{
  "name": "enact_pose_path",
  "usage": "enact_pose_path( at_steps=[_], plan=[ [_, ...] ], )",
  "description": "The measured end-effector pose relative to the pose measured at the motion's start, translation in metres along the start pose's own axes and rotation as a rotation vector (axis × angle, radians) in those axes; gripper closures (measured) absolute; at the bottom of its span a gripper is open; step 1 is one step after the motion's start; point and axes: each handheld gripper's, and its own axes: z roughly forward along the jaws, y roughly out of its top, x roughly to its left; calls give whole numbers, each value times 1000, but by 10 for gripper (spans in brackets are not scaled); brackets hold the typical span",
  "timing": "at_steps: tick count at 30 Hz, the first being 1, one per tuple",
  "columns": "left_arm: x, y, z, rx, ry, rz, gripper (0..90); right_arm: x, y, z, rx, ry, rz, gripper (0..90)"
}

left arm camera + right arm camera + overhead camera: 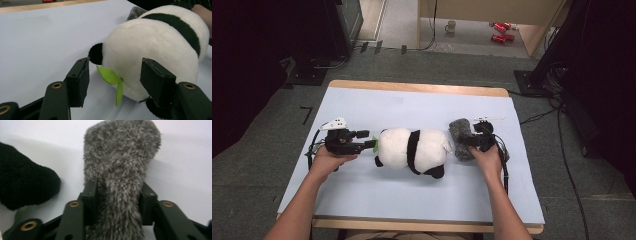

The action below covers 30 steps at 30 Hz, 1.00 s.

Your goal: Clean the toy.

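A plush panda (413,151) lies on its side at the middle of the pale blue table top (362,195). At its nine o'clock the left gripper (371,140) stands open, its jaws spread either side of the green felt leaf (111,79) without pressing on it. At the panda's three o'clock lies a grey furry piece (120,167); it sits between the jaws of the right gripper (467,141), and whether the pads still press on its fur I cannot tell.

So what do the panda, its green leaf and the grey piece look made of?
Panda toy: soft plush, short matte pile, white and black. Green leaf: probably felt, flat, thin and cleanly cut. Grey furry piece: shaggy faux fur, long loose fibres, sitting between the right hand-held gripper jaws.
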Motion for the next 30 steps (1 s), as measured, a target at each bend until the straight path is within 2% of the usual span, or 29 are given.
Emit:
enact_pose_path(
  at_steps=[4,5,8,14,19,23,30],
  plan=[
    [6,-1,-4,11,39,0,407,-2,3,-11,-59,17,-4,438],
    [7,-1,-4,18,55,-4,410,-3,3,-18,-96,19,-15,408],
    [13,-2,-6,21,86,-28,411,-5,4,-24,-122,23,-17,398],
    [21,-5,-8,48,122,-17,412,-16,1,-37,-142,9,-4,407],
    [31,-8,-9,66,167,-36,415,-28,-2,-48,-175,3,-4,428],
    [37,-11,-7,97,197,-43,416,-39,-8,-54,-205,-28,-5,426],
    [43,-14,-4,157,266,-23,413,-56,-20,-56,-207,-90,-12,436]
  ],
)
